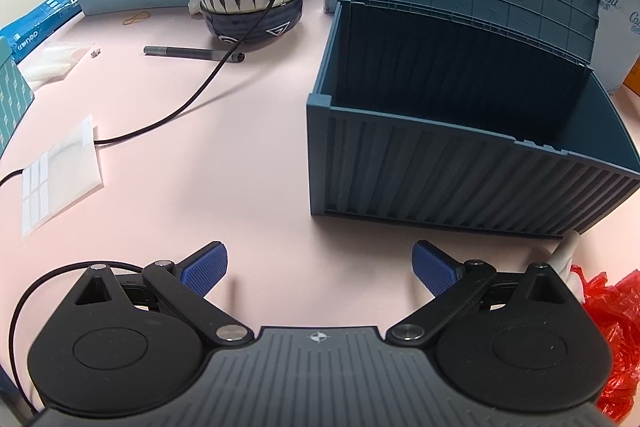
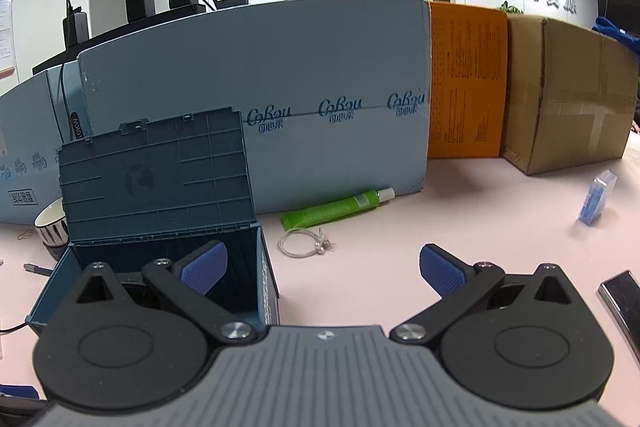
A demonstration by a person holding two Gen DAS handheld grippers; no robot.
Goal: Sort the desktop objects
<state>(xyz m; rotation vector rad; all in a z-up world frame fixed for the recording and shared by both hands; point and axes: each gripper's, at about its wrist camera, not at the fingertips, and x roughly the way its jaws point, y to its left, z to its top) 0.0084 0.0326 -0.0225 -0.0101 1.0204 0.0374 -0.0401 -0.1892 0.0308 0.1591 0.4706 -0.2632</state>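
Both sets of blue fingers [image 2: 204, 269] are spread wide with nothing held, the right gripper [image 2: 322, 273] hung over the open storage box [image 2: 160, 163], and the green tube [image 2: 338, 209] lying on the counter [image 2: 460, 211] beyond looks light and squishy, so it's probably best pinched mid-body.

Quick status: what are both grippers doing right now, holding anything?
Left gripper: open, holding nothing, above the pink desk.
Right gripper: open, holding nothing, beside the open blue box.
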